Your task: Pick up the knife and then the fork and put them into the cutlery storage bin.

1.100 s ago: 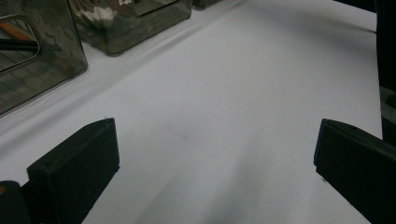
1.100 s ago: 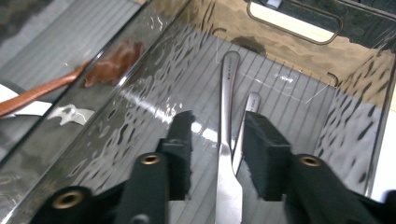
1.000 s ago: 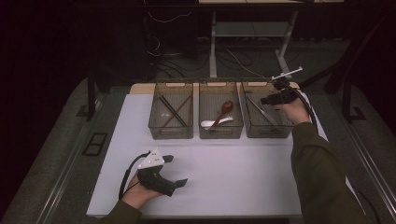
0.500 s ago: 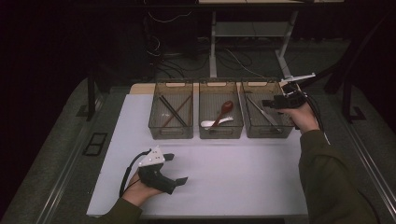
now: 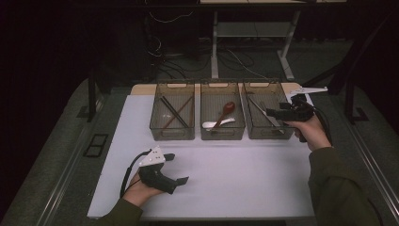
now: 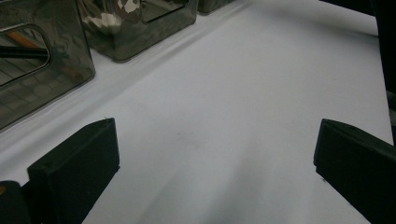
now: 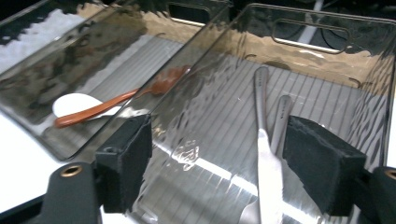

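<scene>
over the right bin (image 5: 249, 89), right gripper (image 5: 273, 113) held level, fingers just opened, empty, left gripper (image 5: 178, 168) resting on table (image 5: 244, 179), fingers apart

Left gripper (image 6: 215, 154) jaws wide apart, nothing btwn, over white table (image 6: 243, 93); smoky bin (image 6: 42, 65) upper left.

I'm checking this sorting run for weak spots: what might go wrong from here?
1. The right gripper, jaws just opened with nothing between them, hangs above the right bin; its near wall could get knocked.
2. The metal cutlery lies overlapped, so one piece may drag another.
3. The left gripper rests open on the table.
</scene>
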